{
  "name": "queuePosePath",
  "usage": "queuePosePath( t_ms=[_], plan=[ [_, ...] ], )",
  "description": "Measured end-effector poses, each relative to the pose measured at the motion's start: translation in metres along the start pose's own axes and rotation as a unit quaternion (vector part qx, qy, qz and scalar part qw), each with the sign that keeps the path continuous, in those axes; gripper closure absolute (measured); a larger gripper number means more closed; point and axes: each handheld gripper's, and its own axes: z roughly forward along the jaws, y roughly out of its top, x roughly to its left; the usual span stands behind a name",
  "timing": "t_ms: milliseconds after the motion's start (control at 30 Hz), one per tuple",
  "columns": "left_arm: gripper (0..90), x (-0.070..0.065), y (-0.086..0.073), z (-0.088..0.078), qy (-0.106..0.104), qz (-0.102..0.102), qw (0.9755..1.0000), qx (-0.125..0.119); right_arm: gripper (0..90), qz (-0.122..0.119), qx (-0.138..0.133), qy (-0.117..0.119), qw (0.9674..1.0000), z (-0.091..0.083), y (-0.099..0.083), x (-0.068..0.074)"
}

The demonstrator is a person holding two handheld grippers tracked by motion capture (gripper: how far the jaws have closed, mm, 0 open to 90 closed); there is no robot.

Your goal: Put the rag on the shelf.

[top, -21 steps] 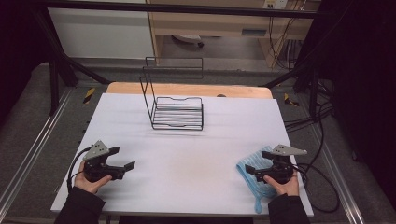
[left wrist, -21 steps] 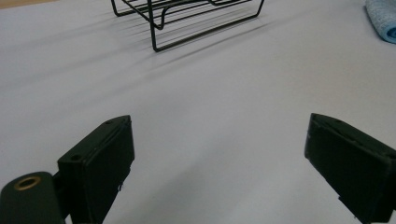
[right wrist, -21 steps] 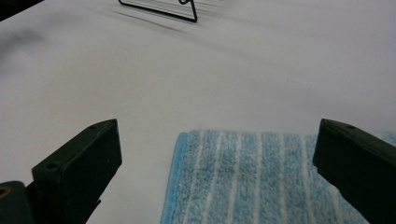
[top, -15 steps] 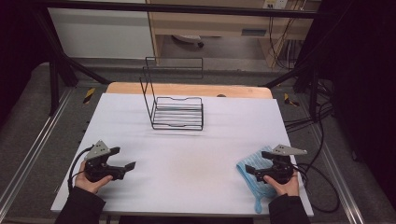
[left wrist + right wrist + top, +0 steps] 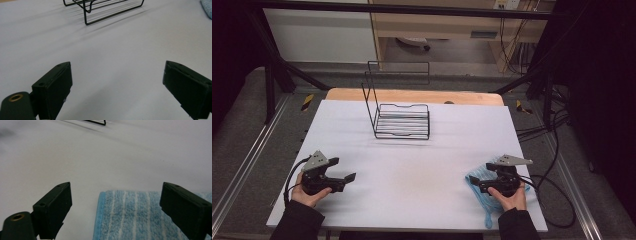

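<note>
One white worktop [image 5: 412,175] carries two things: one black wire rack [image 5: 402,120] and one blue striped cloth [image 5: 484,187]. The rack stands toward the far edge, a little left of the middle, with its tall back frame upright on its left side. The cloth lies flat near the front right corner, with one end reaching the front edge.

Two grippers are held over the worktop, one in each hand. The left gripper [image 5: 343,179] sits near the front left corner, pointing toward the right. Its fingers [image 5: 53,88] are spread wide with nothing but bare worktop between them; in the left gripper view the rack stands well ahead of them and a corner of the cloth shows at the far right.

The right gripper [image 5: 479,184] is over the cloth, pointing left. Its fingers [image 5: 53,210] are also spread wide. In the right gripper view the cloth's left edge [image 5: 100,220] lies below and between them, but the fingers are not pinching it.
</note>
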Motion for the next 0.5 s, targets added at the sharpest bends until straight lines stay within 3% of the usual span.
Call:
queuePosePath(
  t_ms=[100, 267, 500],
  plan=[
    [8.8, 0.000, 0.000, 0.000, 0.002, 0.001, 1.0000, 0.001, 15.8, -0.007, 0.016, -0.008, 0.9998, 0.005, 0.001, 0.005],
    [8.9, 0.001, -0.001, 0.000, 0.004, 0.000, 1.0000, 0.001, 40.5, -0.016, 0.040, -0.002, 0.9991, 0.012, 0.002, 0.011],
    [9.0, 0.000, -0.001, 0.001, 0.006, -0.001, 1.0000, 0.005, 60.1, -0.043, 0.057, -0.031, 0.9970, 0.018, -0.001, 0.012]
  ],
)
